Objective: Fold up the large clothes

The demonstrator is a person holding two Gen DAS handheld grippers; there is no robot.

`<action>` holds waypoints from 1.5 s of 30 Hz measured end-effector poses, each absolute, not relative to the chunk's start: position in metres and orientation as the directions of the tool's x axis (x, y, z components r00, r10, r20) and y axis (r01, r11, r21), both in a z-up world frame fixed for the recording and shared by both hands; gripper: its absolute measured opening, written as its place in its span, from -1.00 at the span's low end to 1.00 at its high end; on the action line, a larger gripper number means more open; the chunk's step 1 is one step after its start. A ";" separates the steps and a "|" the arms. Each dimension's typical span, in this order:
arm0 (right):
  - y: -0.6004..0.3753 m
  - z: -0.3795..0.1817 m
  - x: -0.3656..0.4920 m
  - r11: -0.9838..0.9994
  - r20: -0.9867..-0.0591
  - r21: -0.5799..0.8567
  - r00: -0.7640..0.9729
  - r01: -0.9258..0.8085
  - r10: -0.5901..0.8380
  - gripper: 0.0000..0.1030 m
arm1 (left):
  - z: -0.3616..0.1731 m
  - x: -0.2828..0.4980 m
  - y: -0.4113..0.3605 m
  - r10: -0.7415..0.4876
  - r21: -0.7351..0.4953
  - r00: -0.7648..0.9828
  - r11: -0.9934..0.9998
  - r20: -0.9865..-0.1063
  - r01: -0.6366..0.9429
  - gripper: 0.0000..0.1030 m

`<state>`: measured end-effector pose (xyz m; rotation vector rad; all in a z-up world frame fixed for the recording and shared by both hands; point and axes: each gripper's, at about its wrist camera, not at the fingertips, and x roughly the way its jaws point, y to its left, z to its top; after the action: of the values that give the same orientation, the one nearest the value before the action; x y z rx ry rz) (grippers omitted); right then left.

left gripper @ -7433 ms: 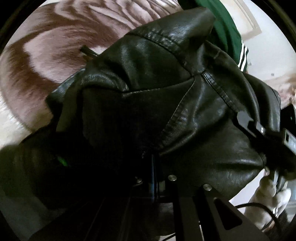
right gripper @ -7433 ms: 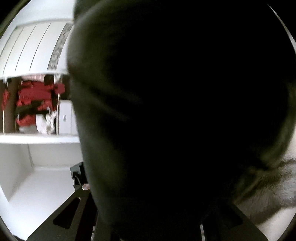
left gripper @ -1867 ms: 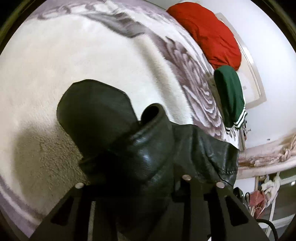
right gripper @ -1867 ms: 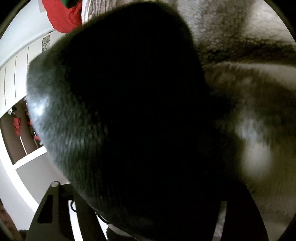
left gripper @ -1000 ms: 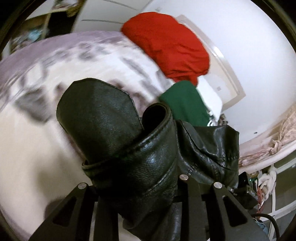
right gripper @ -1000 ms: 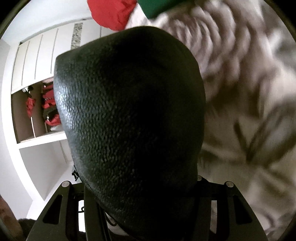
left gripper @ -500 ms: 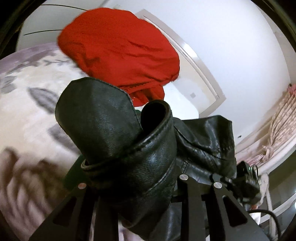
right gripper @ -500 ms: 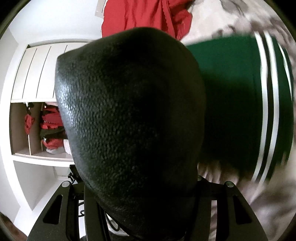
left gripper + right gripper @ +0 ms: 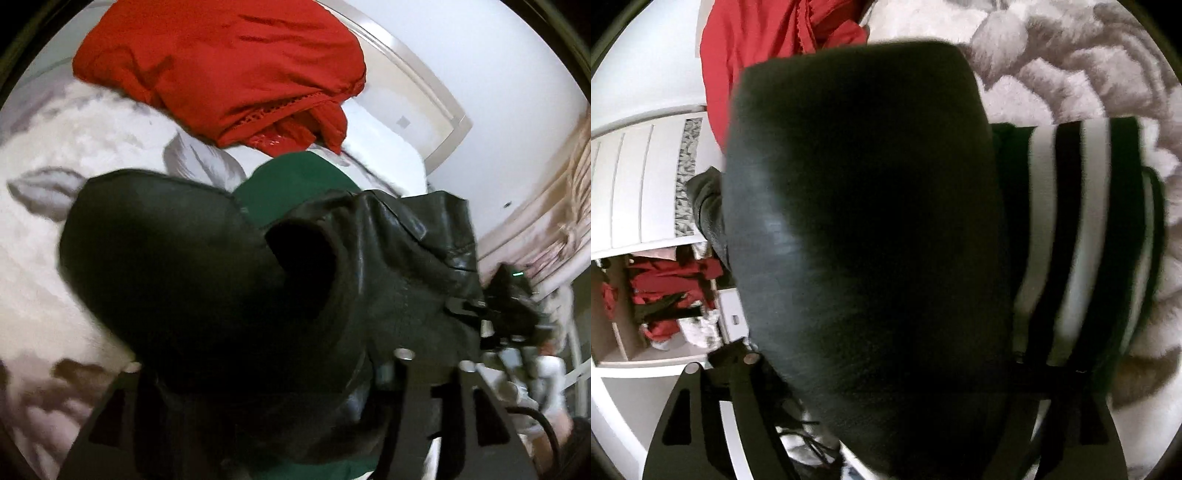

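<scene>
Carried across the bed (image 9: 55, 229), the folded black jacket (image 9: 207, 280) is set upon the green garment (image 9: 295, 177), beside the red one (image 9: 221, 66), for stacking; jaws of the left gripper (image 9: 266, 373) and right gripper (image 9: 886, 365) have just been opening, the jacket between them.

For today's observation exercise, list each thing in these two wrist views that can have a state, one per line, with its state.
Black leather jacket: bundled, between both sets of jaws, over the green garment.
Green garment: folded, lying on the bed, white stripes showing.
Red garment: folded, lying near the headboard.
Left hand-held gripper: jaws just been opening, jacket between them.
Right hand-held gripper: jaws just been opening, jacket between them.
</scene>
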<state>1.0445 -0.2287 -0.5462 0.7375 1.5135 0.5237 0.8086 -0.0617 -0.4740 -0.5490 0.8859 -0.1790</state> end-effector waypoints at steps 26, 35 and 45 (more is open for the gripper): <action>-0.161 -0.247 0.648 0.979 -0.839 -0.086 0.516 0.182 -0.170 0.86 | -0.226 0.590 -0.115 0.038 0.027 0.704 0.999 -0.709 -0.027 0.87; -0.164 -0.116 0.503 0.976 -0.785 -0.100 0.588 0.194 -0.197 0.86 | -0.127 0.469 -0.119 0.016 0.013 0.727 1.000 -0.686 -0.009 0.87; -0.168 0.001 0.369 0.979 -0.719 -0.101 0.667 0.178 -0.195 0.86 | -0.060 0.367 -0.118 0.024 0.009 0.727 1.000 -0.686 -0.024 0.87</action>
<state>0.3687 -0.1676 0.0011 -0.0226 0.8143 -0.2103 0.3674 -0.1183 -0.0600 -0.0008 0.7567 0.0264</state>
